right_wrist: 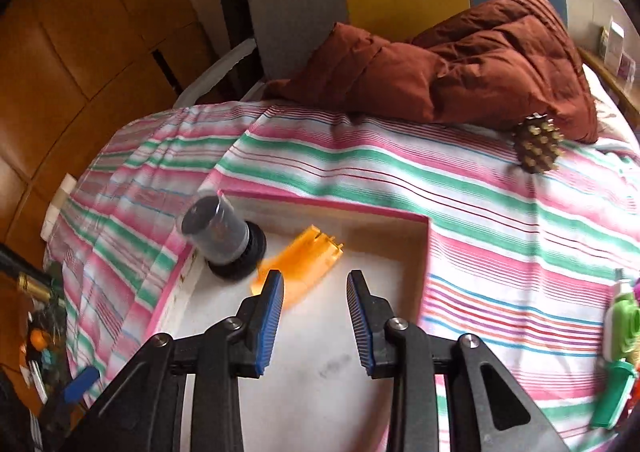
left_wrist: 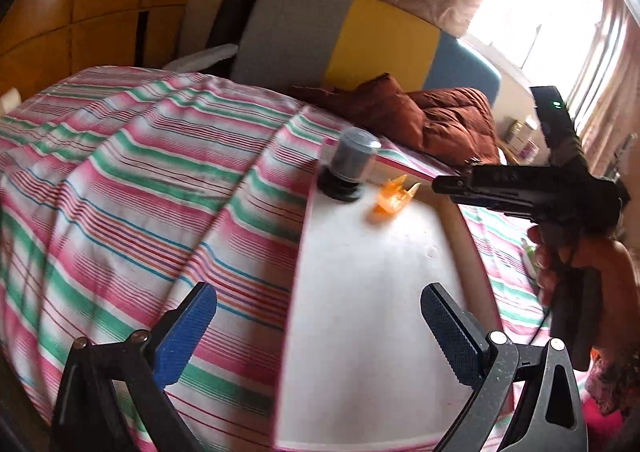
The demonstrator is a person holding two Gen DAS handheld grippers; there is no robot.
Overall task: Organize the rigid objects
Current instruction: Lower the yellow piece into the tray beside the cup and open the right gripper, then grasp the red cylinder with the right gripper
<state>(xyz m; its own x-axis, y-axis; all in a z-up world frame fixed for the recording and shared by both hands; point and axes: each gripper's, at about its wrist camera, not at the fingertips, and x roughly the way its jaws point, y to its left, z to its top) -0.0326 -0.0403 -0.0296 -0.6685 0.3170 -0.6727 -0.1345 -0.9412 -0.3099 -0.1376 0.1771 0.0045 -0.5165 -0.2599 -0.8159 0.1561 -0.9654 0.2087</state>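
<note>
Orange plastic piece [right_wrist: 298, 266] lies in the white tray [right_wrist: 416, 252] beside the capped jar [right_wrist: 222, 230], gathered; right gripper [right_wrist: 316, 316] and left gripper [left_wrist: 320, 336] released, empty.

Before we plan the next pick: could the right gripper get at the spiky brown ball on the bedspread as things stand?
Probably yes: the right gripper is open and empty, and the spiky ball lies exposed on the striped bedspread beside the brown quilt, nothing between.
</note>
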